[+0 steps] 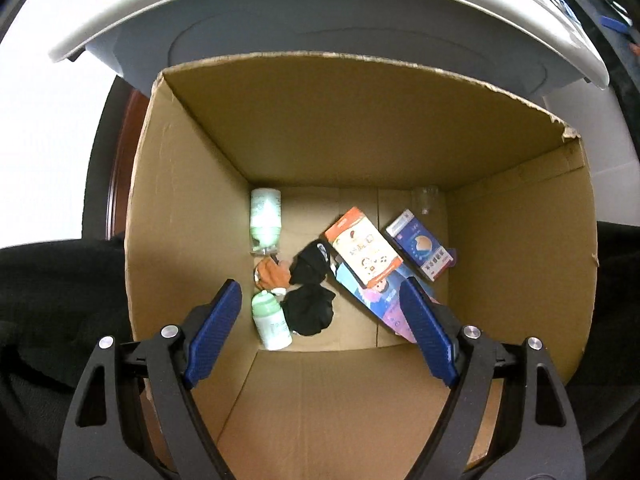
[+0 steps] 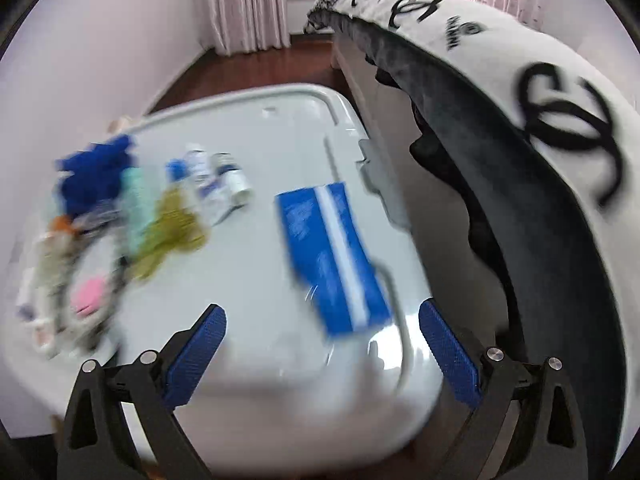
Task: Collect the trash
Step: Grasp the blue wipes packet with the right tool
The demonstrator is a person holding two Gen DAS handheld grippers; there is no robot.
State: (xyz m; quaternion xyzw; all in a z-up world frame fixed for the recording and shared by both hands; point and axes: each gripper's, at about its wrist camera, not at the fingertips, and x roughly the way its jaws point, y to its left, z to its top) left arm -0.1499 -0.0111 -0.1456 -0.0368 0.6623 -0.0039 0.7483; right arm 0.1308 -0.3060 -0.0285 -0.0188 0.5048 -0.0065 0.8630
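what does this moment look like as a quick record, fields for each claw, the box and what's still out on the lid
left claw: open, empty, pointing down into the cardboard box
box contents: two pale green bottles, black cloth, orange carton, blue carton, a clear bottle, other scraps
right claw: open, empty, over the grey bin lid
on the lid: blue packet ahead of the claw, blurred pile of small items to its left
view quality: right wrist view motion-blurred
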